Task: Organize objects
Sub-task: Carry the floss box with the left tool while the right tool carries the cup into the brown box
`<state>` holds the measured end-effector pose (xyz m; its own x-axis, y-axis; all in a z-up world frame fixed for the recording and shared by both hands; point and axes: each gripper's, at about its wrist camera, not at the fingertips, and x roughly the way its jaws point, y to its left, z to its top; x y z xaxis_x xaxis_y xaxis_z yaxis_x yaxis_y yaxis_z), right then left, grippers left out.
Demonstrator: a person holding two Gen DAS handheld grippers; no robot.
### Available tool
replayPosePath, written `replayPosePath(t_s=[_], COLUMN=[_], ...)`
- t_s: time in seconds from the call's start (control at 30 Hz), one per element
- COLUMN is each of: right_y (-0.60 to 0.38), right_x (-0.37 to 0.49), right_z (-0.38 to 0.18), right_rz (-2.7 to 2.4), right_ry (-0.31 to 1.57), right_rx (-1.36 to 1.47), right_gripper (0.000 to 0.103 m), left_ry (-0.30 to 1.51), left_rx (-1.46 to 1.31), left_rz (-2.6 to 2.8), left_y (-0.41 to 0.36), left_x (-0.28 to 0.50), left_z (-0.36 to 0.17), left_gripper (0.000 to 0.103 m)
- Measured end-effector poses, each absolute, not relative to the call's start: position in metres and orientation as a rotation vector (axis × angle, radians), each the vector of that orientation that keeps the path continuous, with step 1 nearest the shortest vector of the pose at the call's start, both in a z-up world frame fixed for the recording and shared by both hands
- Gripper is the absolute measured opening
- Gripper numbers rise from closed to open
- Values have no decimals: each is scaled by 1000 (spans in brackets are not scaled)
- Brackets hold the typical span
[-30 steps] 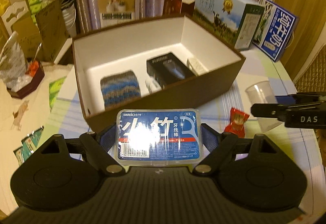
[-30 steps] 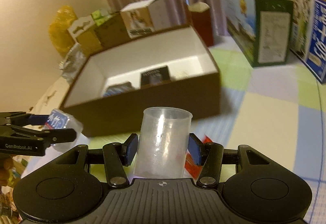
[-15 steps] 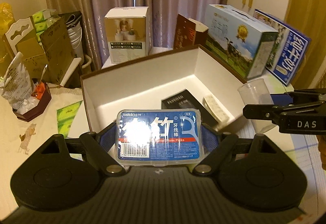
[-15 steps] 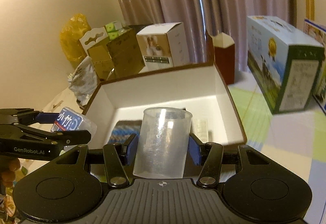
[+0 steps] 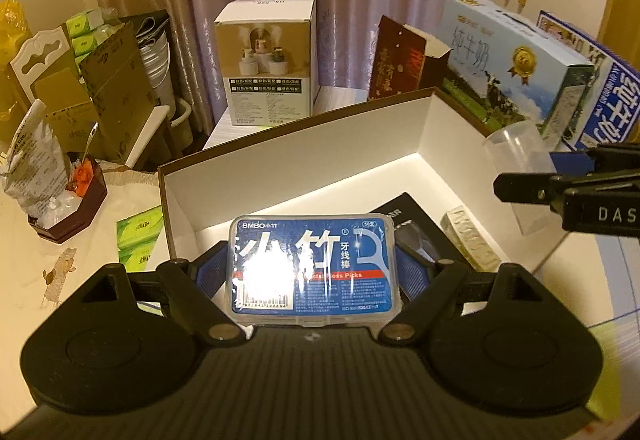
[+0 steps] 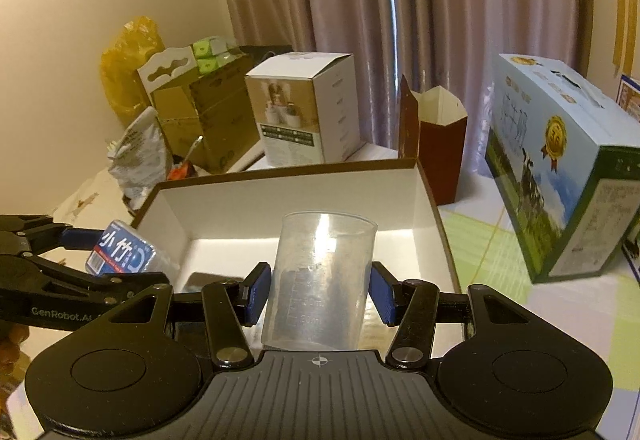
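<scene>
Gripping a flat blue box of dental floss picks [image 5: 313, 269] by its two short sides, the left gripper [image 5: 313, 272] is closing its blue pads [image 5: 212, 272] on the plastic case and holding it label-up, roughly level, above the near edge of an open brown storage box [image 5: 304, 143] with a white lining. Beside it, the right gripper [image 6: 319, 294] is clamping a clear plastic measuring cup [image 6: 322, 280] upright between its pads, mouth upward, over the same box. Both items are being carried side by side, probably so they can be lowered into free floor space together. Inside the box, a black case [image 5: 404, 209] and a pale strip-like packet [image 5: 472, 240] are lying toward the right. Both tools are pointing forward and slightly downward toward the box interior. Beyond it, a milk carton box [image 6: 560, 175], a white product box [image 6: 304, 107] and curtains [image 6: 400, 19] are standing behind.
</scene>
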<state>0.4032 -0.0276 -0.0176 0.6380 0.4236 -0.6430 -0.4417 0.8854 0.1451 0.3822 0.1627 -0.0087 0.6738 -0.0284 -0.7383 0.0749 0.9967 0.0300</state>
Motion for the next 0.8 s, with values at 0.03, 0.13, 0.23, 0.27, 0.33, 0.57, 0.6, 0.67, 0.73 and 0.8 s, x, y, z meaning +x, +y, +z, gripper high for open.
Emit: replayPosePath(t_s=[0.03, 0.13, 0.23, 0.27, 0.33, 0.57, 0.6, 0.67, 0.73, 0.8], right_y=[-27, -25, -21, -19, -17, -7, -6, -4, -3, -1], right_x=[409, 424, 438, 442, 451, 477, 481, 487, 493, 497], right_z=[-21, -30, -39, -43, -50, -68, -71, -76, -80, -85], right_rz=[489, 480, 479, 478, 477, 476, 471, 464, 461, 463], right_ry=[730, 740, 750, 755, 766, 780, 782, 787, 790, 794], right_rx=[-36, -57, -87, -96, -113, -186, -196, -215, -234, -243], right_gripper=[50, 50, 50, 50, 50, 50, 50, 50, 50, 50], left_ry=[835, 852, 865, 867, 871, 887, 889, 896, 904, 913], left_rx=[58, 56, 54, 52, 45, 29, 28, 29, 31, 33], left_rz=[-55, -46, -32, -27, -19, 2, 3, 3, 5, 5], left_y=[163, 165, 167, 168, 170, 176, 176, 176, 176, 177], left_x=[386, 398, 412, 416, 425, 452, 454, 458, 461, 465], left_z=[-12, -20, -28, -29, -33, -44, -46, -50, -54, -59], left_gripper=[83, 83, 83, 83, 83, 83, 83, 83, 83, 83])
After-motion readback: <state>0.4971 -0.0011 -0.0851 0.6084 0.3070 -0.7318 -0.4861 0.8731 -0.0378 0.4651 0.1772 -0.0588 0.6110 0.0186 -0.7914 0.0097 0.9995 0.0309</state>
